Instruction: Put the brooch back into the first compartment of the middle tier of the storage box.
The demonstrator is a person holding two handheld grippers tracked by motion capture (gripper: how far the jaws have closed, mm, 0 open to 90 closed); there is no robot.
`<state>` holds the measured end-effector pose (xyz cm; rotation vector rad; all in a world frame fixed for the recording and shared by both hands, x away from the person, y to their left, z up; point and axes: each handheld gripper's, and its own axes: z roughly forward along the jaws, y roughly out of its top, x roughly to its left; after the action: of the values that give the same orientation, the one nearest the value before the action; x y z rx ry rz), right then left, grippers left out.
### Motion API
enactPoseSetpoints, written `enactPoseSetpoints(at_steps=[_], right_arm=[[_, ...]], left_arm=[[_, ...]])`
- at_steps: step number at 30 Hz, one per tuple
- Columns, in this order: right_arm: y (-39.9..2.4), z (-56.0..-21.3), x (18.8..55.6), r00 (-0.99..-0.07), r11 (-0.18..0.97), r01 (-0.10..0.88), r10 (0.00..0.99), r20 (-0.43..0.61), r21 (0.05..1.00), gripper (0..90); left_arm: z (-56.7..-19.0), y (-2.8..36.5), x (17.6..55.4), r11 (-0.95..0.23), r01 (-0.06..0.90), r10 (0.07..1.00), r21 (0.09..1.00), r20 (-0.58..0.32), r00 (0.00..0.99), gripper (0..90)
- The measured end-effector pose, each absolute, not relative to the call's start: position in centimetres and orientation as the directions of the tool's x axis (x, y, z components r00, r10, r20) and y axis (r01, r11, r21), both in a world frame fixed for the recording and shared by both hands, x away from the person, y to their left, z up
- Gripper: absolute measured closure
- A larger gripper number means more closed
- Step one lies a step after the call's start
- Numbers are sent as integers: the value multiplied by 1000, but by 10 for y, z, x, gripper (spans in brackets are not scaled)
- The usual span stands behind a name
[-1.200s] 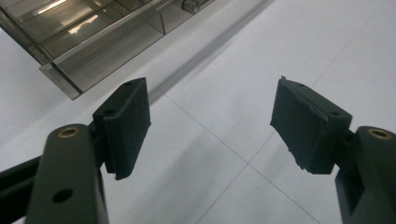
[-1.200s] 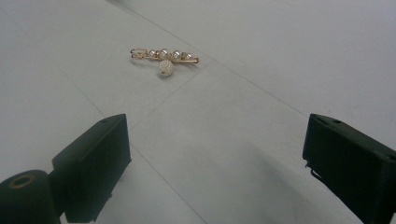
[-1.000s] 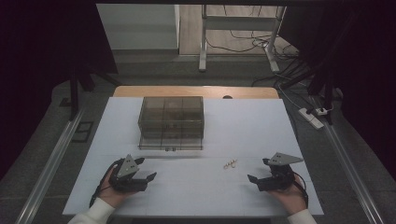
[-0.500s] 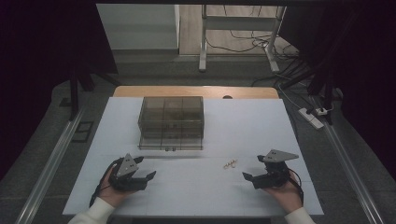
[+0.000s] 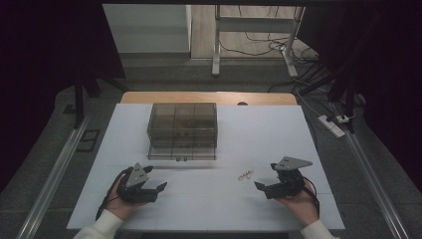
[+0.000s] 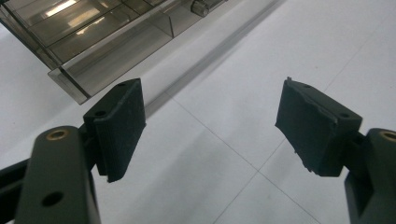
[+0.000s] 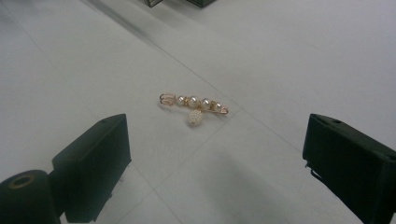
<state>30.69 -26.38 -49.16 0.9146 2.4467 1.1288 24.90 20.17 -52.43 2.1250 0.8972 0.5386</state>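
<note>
gold wire strung with four small pearls, and one larger beaded ball hanging under its middle: this pearl pin (image 7: 194, 105) lies flat on the white table (image 5: 259, 129), alone on a bare patch near the front right. in the high view the pearl pin (image 5: 245, 175) is a pale speck just left of the right gripper (image 5: 263, 188), apart from it and untouched.

the right gripper (image 7: 215, 161) points at the pin from close by, its two black jaws spread wide to either side with only table between them; the pin sits a little beyond the tips. the right hand (image 5: 297, 201) cups the gripper body from below, forearm coming in from the bottom edge, jaws aimed leftward and low over the surface.

the left gripper (image 5: 155, 190) lies near the front left, well apart from the pin, held in the left hand (image 5: 119, 199) with its jaws turned to the right. in its own view the left gripper (image 6: 210, 126) stands wide, nothing between the pads, and the jaws have just been opening further.

behind both, mid-table, stands a smoky clear drawer box (image 5: 182, 130); the left gripper view catches just a corner of it, cut off at the top edge. the pin's clasp end is too small to make out.
</note>
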Motion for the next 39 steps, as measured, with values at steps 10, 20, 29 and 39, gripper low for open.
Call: enactPoseSetpoints(at_steps=[10, 20, 29, 39], right_arm=[[-254, -483, 318, -751, 504, 443, 660, 0, 742, 103], [-243, -482, 330, -778, 553, 458, 628, 13, 696, 140], [-221, -485, 338, -819, 647, 427, 573, -34, 631, 148], [-204, -482, 342, -843, 702, 397, 534, -68, 592, 148]], left_arm=[[-523, 202, 249, -462, 413, 744, 785, 89, 662, 213], [-524, 202, 249, -482, 416, 737, 771, 99, 669, 212], [-524, 201, 250, -480, 424, 736, 768, 90, 671, 208], [-523, 202, 250, -477, 427, 735, 768, 83, 673, 207]])
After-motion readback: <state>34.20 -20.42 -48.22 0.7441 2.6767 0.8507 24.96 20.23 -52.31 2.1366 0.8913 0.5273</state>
